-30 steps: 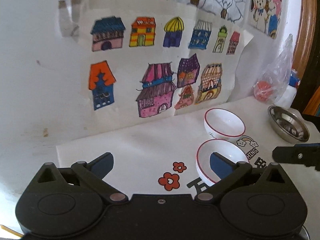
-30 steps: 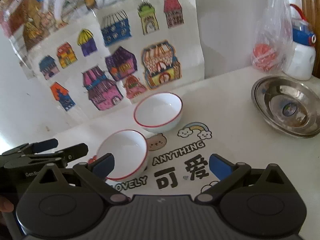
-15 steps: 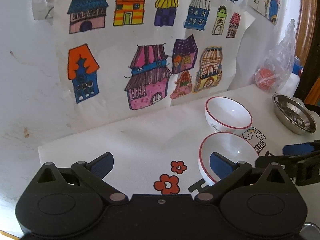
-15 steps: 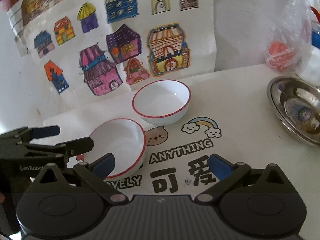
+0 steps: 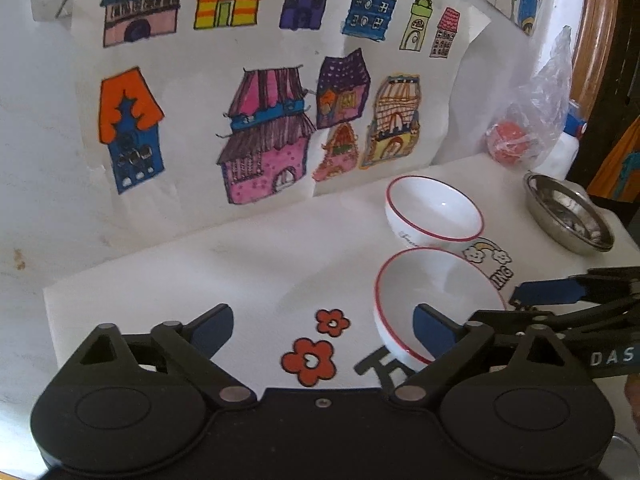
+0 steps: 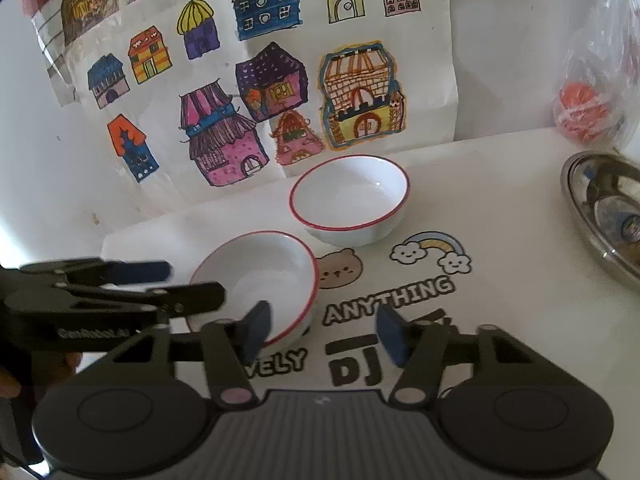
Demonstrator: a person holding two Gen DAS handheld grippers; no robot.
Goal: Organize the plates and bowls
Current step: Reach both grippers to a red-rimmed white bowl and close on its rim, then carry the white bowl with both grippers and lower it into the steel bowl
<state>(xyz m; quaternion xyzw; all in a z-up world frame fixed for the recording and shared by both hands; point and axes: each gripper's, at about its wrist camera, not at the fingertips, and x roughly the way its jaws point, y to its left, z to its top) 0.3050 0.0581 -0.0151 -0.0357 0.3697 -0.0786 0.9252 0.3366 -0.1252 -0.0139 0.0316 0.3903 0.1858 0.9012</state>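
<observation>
Two white bowls with red rims stand on a white printed mat on the tabletop. The near bowl [image 6: 256,280] sits just in front of the far bowl [image 6: 350,204]; the two are close but apart. A stack of steel plates [image 5: 568,216] rests at the right end of the mat [image 5: 240,264], well apart from both bowls.

Left gripper [image 5: 324,320]: the jaws stand wide and are closing. Its right finger [image 5: 434,326] lies over the inside of the near bowl [image 5: 436,300], and its left finger is over bare mat. The bowl's left wall is between the fingers, but the pads do not press on it.

Right gripper [image 6: 320,330]: the jaws are about half spread and are closing. Its left finger [image 6: 254,330] is inside the near bowl at the near rim, and its right finger is outside the bowl, over the printed lettering. The near right part of the rim lies between them. Pad contact with the rim cannot be confirmed.

Behind the mat, a sheet of coloured house drawings [image 6: 260,92] leans on the wall. A clear plastic bag holding something orange-red [image 5: 516,140] stands at the back right corner.
</observation>
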